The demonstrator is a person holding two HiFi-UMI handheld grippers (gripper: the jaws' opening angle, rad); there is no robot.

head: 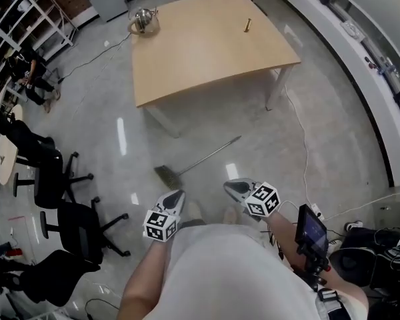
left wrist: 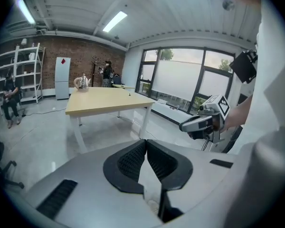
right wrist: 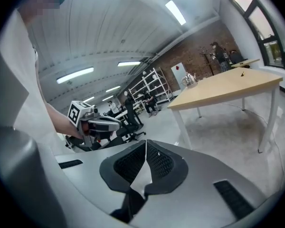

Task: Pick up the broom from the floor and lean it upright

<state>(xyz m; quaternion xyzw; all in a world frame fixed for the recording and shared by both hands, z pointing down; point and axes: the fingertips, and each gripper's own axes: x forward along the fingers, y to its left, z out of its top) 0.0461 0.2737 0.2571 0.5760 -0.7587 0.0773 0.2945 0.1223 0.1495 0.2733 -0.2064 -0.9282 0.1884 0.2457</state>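
The broom [head: 197, 161] lies flat on the grey floor just beyond both grippers, its bristle head [head: 167, 175] at the near left and its thin handle running up-right toward the table. My left gripper [head: 178, 195] is held close to my body, below the bristle head, shut with nothing between its tips [left wrist: 146, 141]. My right gripper [head: 230, 186] hangs to the right of the bristle head, also shut and empty [right wrist: 146, 142]. Neither touches the broom. The broom does not show in either gripper view; each sees the other gripper instead.
A light wooden table [head: 207, 39] stands beyond the broom, with a kettle [head: 144, 20] and a small brass item [head: 247, 25] on it. Black office chairs [head: 73, 225] crowd the left. A white cable [head: 300, 139] trails along the floor at the right, near a low white ledge [head: 360, 79].
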